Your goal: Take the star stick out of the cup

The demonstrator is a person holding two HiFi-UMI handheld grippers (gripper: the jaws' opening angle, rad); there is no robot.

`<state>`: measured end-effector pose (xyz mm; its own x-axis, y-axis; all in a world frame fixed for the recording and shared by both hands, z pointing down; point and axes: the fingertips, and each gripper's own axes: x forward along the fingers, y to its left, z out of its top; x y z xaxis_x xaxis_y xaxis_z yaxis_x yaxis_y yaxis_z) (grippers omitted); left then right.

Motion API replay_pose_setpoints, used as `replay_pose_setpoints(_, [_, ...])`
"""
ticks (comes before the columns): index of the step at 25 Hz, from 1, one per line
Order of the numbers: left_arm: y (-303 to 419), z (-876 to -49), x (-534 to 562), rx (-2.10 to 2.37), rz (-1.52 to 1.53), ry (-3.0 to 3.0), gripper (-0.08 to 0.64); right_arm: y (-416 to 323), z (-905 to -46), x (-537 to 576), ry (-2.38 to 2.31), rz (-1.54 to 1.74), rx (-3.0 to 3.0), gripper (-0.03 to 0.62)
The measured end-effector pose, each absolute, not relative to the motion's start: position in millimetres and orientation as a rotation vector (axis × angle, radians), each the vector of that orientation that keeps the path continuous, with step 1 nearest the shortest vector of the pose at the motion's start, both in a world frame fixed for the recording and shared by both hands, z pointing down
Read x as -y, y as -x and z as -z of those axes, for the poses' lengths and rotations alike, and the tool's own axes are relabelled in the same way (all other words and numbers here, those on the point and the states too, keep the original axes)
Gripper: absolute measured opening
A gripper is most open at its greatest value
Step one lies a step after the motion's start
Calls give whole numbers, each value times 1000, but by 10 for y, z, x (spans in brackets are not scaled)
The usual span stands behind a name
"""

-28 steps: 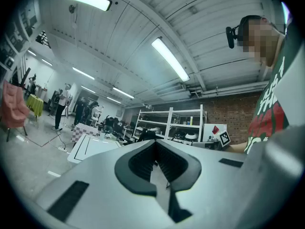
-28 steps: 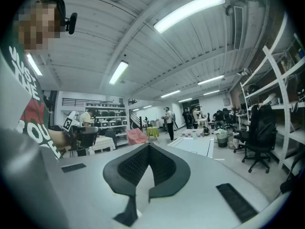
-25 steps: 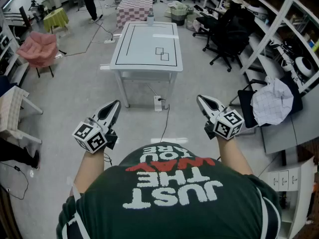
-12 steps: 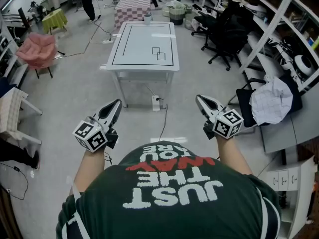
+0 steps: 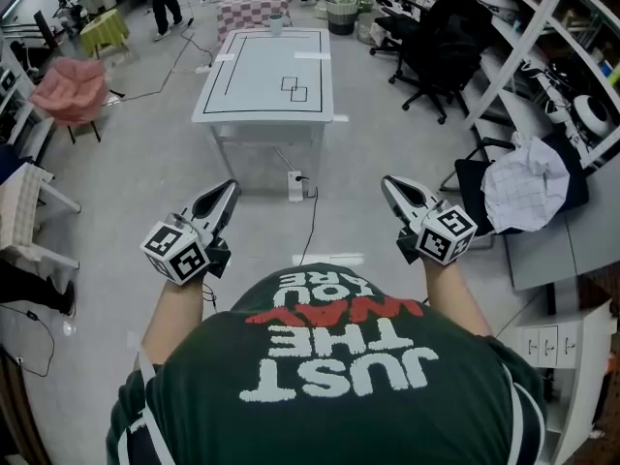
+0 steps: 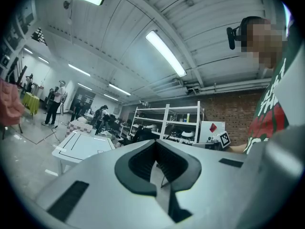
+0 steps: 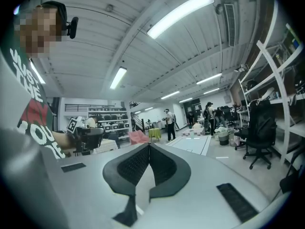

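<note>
The task is not yet under way at the desk. The person stands on the open floor, well apart from the white desk (image 5: 254,77) in the upper middle of the head view. Both arms are bent at the waist, which looks like a carrying posture for walking up rather than a reach.

The left hand-held gripper (image 5: 229,188), at lower left, points forward toward the desk. Its own view shows its jaws closed tip to tip with nothing between them. The right hand-held gripper (image 5: 388,183), at lower right, is the same: jaws together and empty.

A small cup (image 5: 276,23) stands at the desk's far edge, near the top of the frame. It is presumably the one holding the star stick, but the stick is too small to make out from here.

The next move is probably to close the gap to the desk, then open one gripper above the cup.
</note>
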<state>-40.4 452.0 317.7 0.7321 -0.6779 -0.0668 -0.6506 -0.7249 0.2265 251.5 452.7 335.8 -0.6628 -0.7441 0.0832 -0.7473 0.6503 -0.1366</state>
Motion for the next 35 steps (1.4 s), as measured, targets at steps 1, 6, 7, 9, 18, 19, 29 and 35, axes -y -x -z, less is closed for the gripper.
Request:
replay_pose_setpoints(1, [313, -3178, -4544, 1063, 212, -2744, 9, -2597, -3370, -4552, -1280, -255, 2838, 32])
replay_pose_setpoints(6, [-74, -3232, -4637, 1063, 191, -2725, 9, -2952, -3453, -4652, -1264, -284, 2847, 32])
replay_pose_setpoints(7, [-133, -3242, -4646, 1063, 187, -2722, 9, -3006, -3465, -4663, -1260, -287, 2850, 32])
replay_pose_setpoints(9, [-231, -3259, -4660, 1064, 177, -2721, 9, -3094, -3488, -4683, -1253, -287, 2856, 32])
replay_pose_setpoints(18, [-343, -3254, -4548, 1065, 166, -2726, 9, -3158, -3498, -4506, -1224, -269, 2861, 32])
replay_pose_setpoints(19, [-313, -3267, -4507, 1066, 169, -2725, 9, -3126, -3499, -4454, -1219, -264, 2860, 32])
replay_pose_setpoints(29, [481, -3591, -3464, 1056, 241, -2684, 9, -2379, -3667, -3384, -1192, -238, 2798, 32])
replay_pose_setpoints(35, [1315, -3711, -2106, 972, 254, -2722, 9, -1521, -3553, -2000, -1276, -210, 2791, 32])
